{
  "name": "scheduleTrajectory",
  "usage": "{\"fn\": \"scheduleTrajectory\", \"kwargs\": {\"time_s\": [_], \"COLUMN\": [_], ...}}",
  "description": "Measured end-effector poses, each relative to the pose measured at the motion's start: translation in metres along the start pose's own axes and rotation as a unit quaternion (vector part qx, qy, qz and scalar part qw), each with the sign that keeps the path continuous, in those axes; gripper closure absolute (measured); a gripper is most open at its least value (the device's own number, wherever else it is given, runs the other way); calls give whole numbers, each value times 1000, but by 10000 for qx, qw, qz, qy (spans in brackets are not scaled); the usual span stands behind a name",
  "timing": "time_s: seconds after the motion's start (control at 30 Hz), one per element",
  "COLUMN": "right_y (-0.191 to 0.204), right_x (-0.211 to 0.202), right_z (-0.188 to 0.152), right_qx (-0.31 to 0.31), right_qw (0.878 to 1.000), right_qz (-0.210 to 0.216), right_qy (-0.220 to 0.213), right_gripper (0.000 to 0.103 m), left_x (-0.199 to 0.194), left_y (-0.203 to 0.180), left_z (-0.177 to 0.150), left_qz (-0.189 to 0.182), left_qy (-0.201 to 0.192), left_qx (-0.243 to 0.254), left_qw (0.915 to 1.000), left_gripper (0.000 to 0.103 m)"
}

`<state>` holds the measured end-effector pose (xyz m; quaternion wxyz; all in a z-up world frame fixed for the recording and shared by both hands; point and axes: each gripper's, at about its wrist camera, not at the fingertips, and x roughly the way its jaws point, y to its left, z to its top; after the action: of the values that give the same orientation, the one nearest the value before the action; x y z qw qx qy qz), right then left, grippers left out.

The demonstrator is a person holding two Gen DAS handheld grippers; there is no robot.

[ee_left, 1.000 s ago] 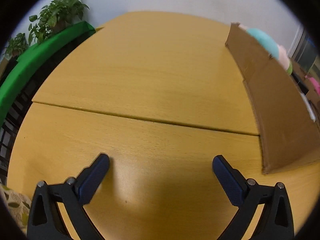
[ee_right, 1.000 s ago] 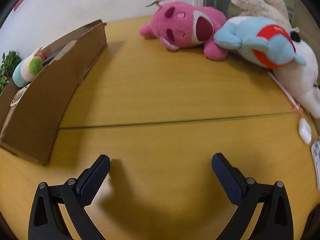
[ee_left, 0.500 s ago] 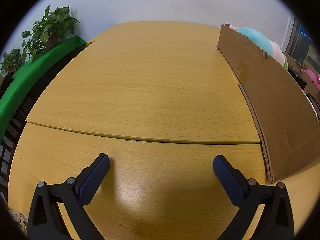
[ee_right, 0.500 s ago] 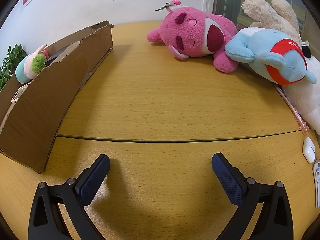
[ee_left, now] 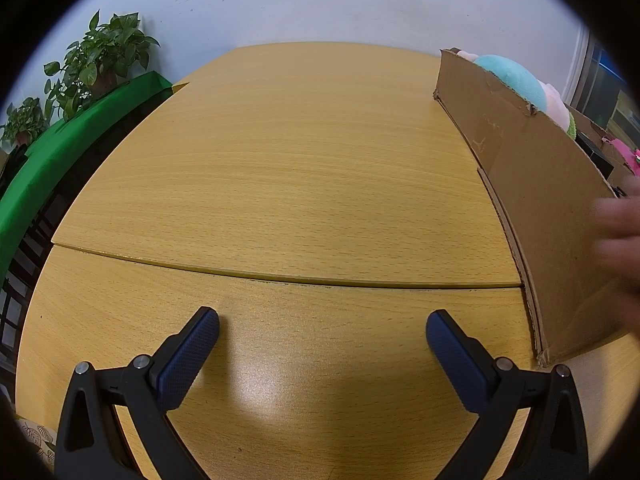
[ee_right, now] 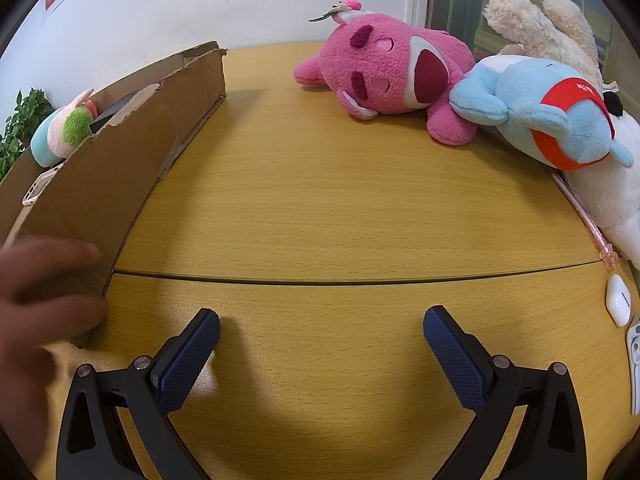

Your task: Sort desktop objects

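Yellow wood-grain desk [ee_right: 320, 208] fills both views, a seam crossing mid-frame. Nearest you, the left gripper [ee_left: 322, 330] and right gripper [ee_right: 322, 330] both hang spread wide over bare wood, holding nothing. A blurred hand [ee_right: 36, 304] now sits at the lower left of the right wrist view, against the near corner of the cardboard box [ee_right: 120, 168]; half a second ago no hand showed, and the box looks slightly closer. Bump that corner and you could slide the box or tip its torn wall. At the right edge lie a white earbud case [ee_right: 618, 300] and a pink pen [ee_right: 584, 220], small and easy to knock off. Farther back, upper right, the pink plush [ee_right: 384, 68], blue plush [ee_right: 552, 116] and cream plush [ee_right: 540, 28] lie touching; drag one and its neighbours may follow.
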<state>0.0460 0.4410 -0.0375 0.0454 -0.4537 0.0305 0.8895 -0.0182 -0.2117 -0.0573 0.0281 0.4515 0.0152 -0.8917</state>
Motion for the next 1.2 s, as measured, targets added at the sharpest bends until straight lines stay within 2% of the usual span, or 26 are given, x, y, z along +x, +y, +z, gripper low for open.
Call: {"fn": "scheduleTrajectory", "kwargs": {"time_s": [1.2], "right_y": [2], "right_x": [4], "right_z": [1], "right_qx": [8], "right_qw": [10000], "right_qz": [-6], "right_qy": [-4], "right_gripper": [0], "left_x": [4], "left_y": [6], "left_z": [0], "left_qz": [-12], "left_qy": [7], "left_qx": [9], "left_qw": [10000], "left_gripper": [0]}}
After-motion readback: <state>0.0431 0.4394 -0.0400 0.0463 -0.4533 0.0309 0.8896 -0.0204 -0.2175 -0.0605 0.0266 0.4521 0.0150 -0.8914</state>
